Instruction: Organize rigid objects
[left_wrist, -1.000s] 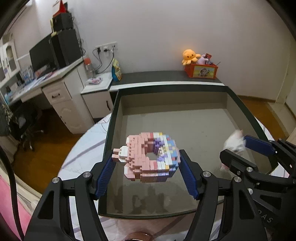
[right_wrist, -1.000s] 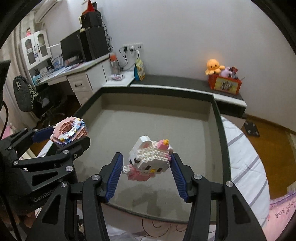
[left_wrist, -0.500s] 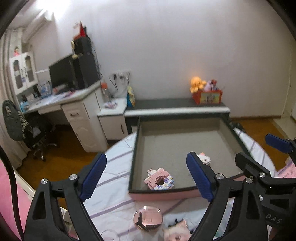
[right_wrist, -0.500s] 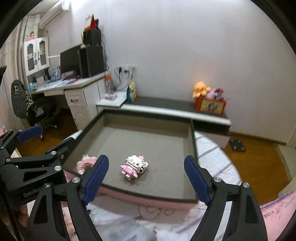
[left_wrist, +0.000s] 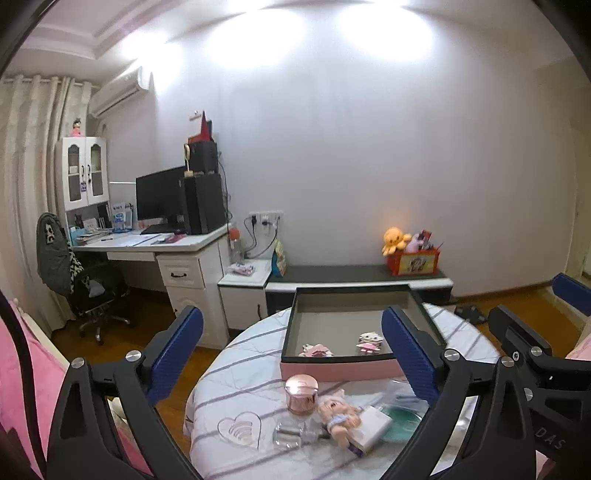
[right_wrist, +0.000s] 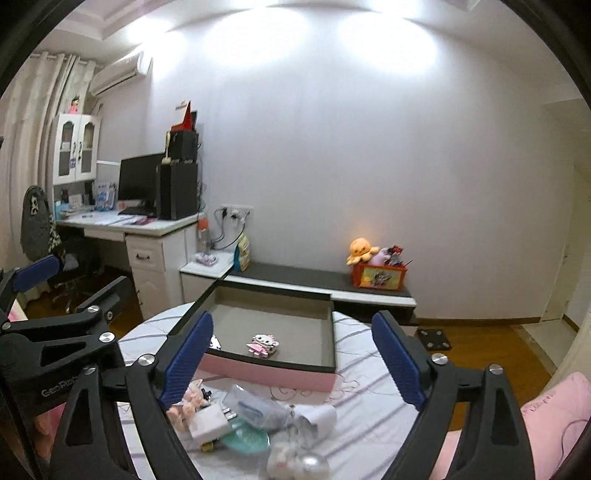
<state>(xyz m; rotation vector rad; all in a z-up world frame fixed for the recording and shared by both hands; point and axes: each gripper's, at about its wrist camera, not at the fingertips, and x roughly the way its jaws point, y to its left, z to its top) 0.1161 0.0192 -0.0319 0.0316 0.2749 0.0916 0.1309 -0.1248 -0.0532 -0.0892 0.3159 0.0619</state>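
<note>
Since a second ago we have let go of both brick models and pulled both grippers up and back from the tray (left_wrist: 413, 301); the whole round bench (left_wrist: 236, 354) now shows below us. Our left gripper (left_wrist: 291, 354) has its jaws spread wide and opening, with nothing between them. Through its gap, on the near part of the bench, we see a clear heart-shaped dish (left_wrist: 240, 429), a pink jar (left_wrist: 301, 393), a small doll (left_wrist: 338, 411) and a white charger (left_wrist: 371, 424) lying close together in front of the tray. Inside the tray, near its front wall, the pink donut model (left_wrist: 317, 350) lies on the left and the white cat model (left_wrist: 369, 341) just to its right, apart from each other. In the right wrist view the cat model sits on the tray floor, and the donut model is hidden behind a finger. Our right gripper (right_wrist: 291, 356) likewise has its jaws spread and opening, empty, over the clutter of the charger, a clear bag (right_wrist: 255, 408) and a white cup (right_wrist: 319, 417).
</note>
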